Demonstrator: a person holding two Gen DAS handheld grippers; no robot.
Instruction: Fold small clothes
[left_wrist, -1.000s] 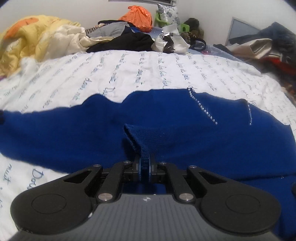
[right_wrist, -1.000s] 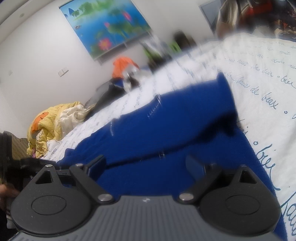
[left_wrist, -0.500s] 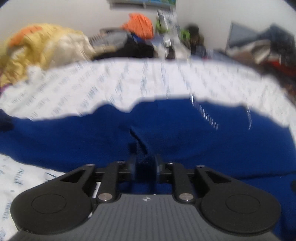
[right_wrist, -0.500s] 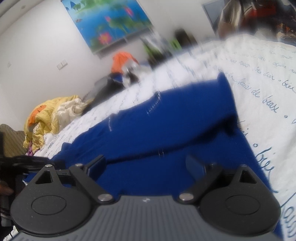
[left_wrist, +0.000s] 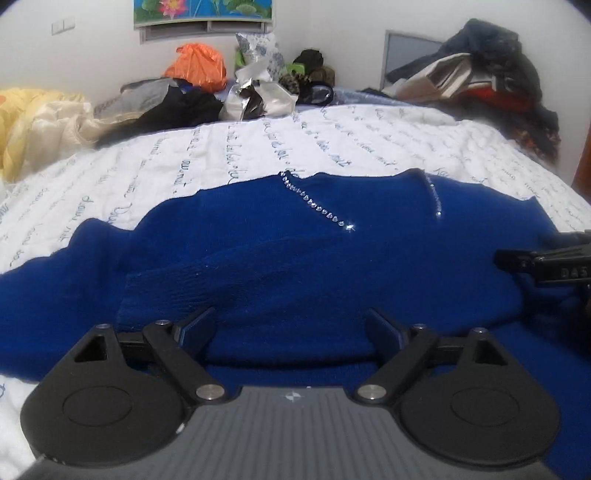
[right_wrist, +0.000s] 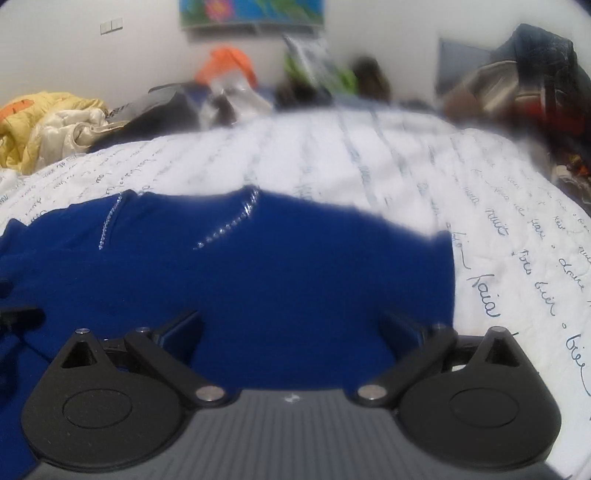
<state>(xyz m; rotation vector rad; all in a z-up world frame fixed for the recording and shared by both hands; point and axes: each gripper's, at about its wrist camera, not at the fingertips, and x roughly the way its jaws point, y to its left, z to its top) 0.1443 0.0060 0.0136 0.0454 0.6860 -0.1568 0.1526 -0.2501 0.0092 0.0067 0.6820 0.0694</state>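
Here, both grippers hover spread over a blue sweater (left_wrist: 332, 266) lying on the white bedspread (left_wrist: 258, 147).

The left gripper (left_wrist: 291, 328) and right gripper (right_wrist: 291, 328) have their fingers wide apart, holding nothing; a sleeve lies folded across the sweater's body.

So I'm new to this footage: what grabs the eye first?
The vivid blue sweater spread across the white script-printed bedspread, with two rhinestone lines glinting near its far edge. Behind it, an orange bag tops the clutter along the wall.
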